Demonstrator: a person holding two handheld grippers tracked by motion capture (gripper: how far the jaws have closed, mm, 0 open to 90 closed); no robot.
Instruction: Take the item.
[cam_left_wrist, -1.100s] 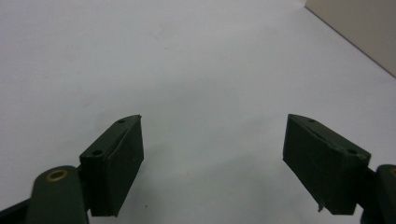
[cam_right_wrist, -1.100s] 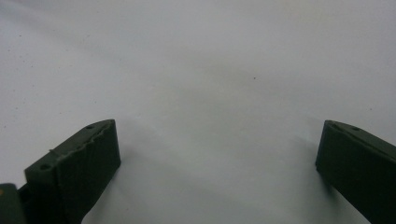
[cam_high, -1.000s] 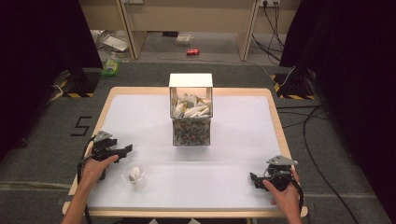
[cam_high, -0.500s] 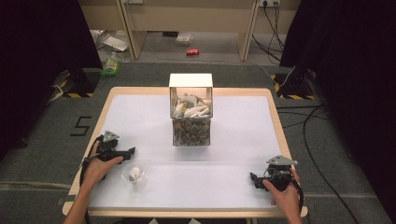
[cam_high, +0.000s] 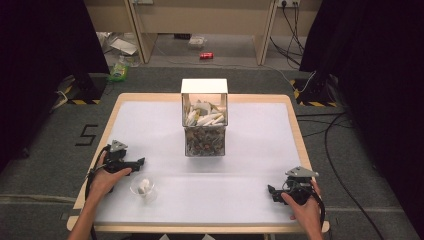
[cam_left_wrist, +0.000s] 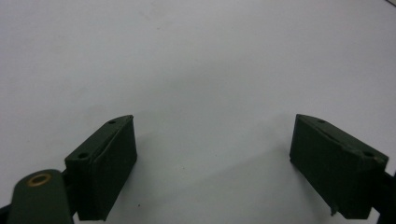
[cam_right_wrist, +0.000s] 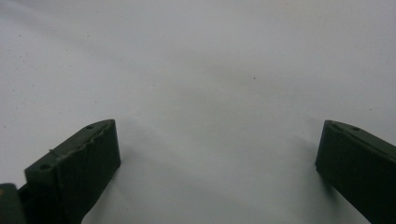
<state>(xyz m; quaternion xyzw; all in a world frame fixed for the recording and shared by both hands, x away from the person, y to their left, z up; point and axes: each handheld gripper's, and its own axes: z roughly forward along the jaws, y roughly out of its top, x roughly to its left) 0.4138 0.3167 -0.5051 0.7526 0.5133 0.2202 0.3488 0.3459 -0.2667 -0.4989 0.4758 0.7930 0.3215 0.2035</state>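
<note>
Left hand (cam_high: 104, 177) low at the near-left of the table (cam_high: 260, 150), holding the left gripper (cam_high: 139, 161) pointed right; jaws spread wide over bare white top. Small clear cup (cam_high: 142, 187) with a white piece inside sits just beside that hand. Right hand (cam_high: 302, 205) at the near-right edge, right gripper (cam_high: 270, 191) pointing left, jaws likewise wide apart, nothing between. Clear box (cam_high: 204, 120) of white pieces stands mid-table, well apart from both

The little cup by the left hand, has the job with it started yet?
One white piece already sits in the little cup. Nothing is in hand: the left gripper and right gripper are both open over bare table. The tall box remains full of pieces.
</note>
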